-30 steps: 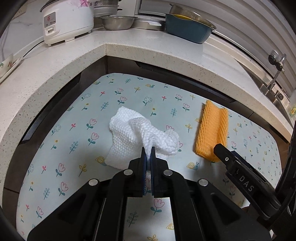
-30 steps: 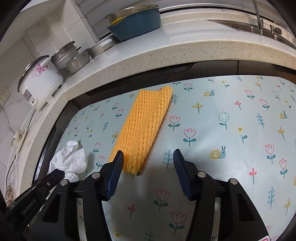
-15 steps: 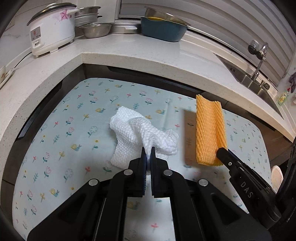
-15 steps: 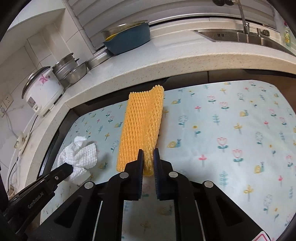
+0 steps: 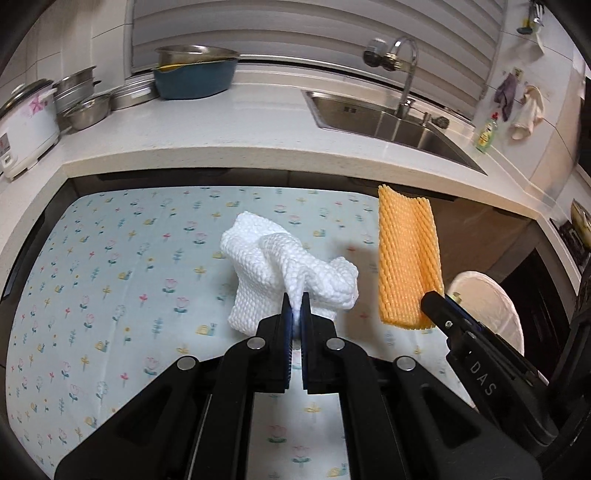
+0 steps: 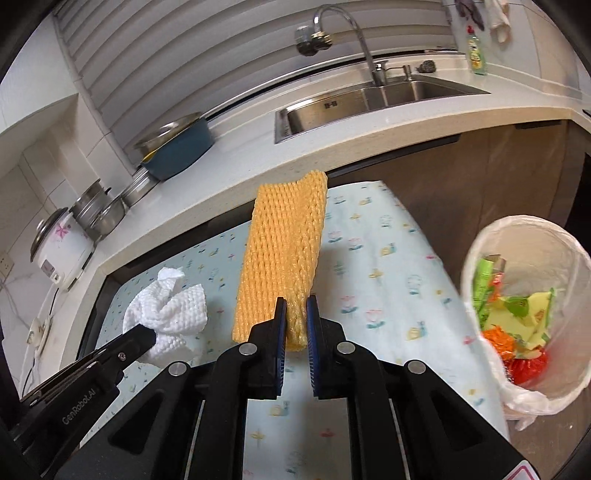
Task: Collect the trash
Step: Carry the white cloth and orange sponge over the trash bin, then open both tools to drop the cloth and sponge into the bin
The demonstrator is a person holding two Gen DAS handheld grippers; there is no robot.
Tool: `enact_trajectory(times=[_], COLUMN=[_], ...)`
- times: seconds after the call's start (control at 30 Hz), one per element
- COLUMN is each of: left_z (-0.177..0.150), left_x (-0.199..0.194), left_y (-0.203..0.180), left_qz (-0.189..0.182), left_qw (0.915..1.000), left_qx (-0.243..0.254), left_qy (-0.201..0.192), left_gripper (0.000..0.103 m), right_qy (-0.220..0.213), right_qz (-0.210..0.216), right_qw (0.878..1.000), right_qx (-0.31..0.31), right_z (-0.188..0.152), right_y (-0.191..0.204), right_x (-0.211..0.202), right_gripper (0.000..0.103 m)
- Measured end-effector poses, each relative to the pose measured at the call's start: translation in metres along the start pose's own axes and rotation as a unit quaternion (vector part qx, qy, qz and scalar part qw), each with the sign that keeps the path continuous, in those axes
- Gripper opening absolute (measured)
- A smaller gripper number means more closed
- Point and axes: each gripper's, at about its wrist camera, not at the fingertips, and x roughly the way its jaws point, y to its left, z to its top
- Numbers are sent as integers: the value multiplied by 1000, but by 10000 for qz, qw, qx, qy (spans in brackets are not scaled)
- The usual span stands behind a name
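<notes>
Left claw (image 5: 294, 303) pinching white cloth (image 5: 284, 273), right claw (image 6: 295, 314) pinching orange foam net (image 6: 284, 251), net's near end hidden

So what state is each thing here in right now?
Left gripper: shut on the white cloth.
Right gripper: shut on the orange foam net.
Bin: open, bag-lined, trash inside.
Tap: no water running.

I see a home kitchen: a stainless sink (image 6: 369, 101) with faucet (image 6: 334, 22), a rice cooker (image 5: 22, 127), stacked metal pots (image 5: 83, 99) on the countertop (image 5: 240, 129).
</notes>
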Motion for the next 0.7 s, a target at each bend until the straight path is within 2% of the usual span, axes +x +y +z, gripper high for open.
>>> enact_trajectory(times=[0.37, 0.7], left_z=[-25, -42], left_x=[1, 23], left_y=[-125, -199], left_qz=[-553, -1122], left_qw=[9948, 9825], left_qx=[837, 1388], left_qy=[178, 535], left_gripper=[3, 3], right_qy=[-281, -246], right_qz=[-655, -1082], right_qw=[9962, 9896], right_qx=[496, 915], right_z=[-8, -27], right_y=[-120, -197], right_x=[-73, -97], right_gripper=[10, 10])
